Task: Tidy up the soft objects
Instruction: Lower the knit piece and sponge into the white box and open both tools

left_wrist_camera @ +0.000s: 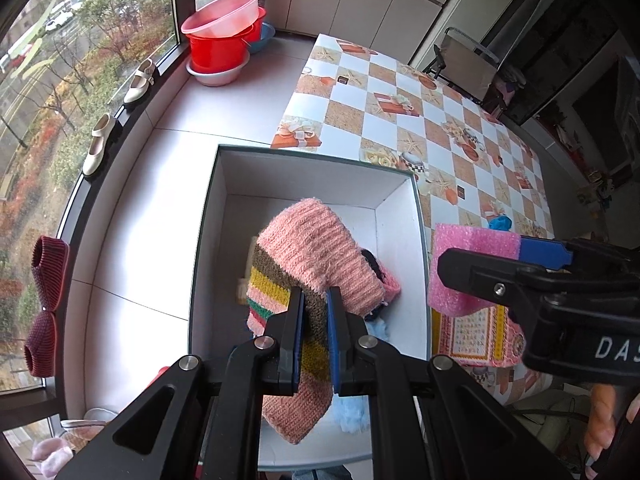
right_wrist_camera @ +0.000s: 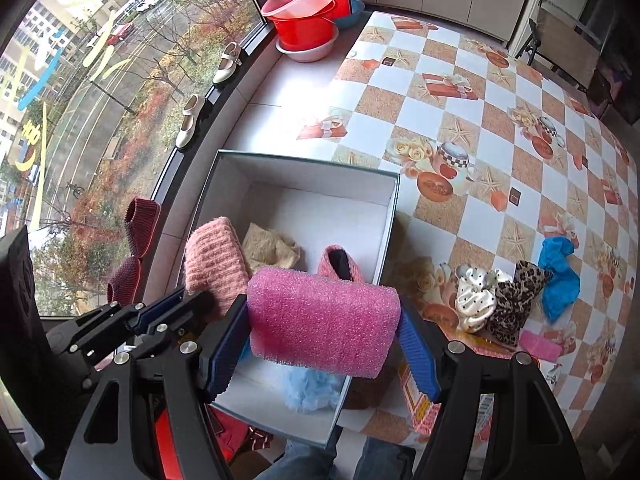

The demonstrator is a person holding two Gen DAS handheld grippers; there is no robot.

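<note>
Meanwhile the left gripper (left_wrist_camera: 316,320) pinches a striped knit sock (left_wrist_camera: 308,248) over the white box (right_wrist_camera: 390,216), the right gripper (right_wrist_camera: 324,344), lettered "DA", clamps pink foam (right_wrist_camera: 320,320) above its near rim.

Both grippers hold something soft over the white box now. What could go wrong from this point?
1. The left gripper pinches the striped pink knitted piece at a narrow part; it may slip or drape over the white cardboard box wall.
2. The right gripper squeezes the pink foam sponge, which could spring out past the rim when released.
3. The grippers are close together and might collide.
</note>
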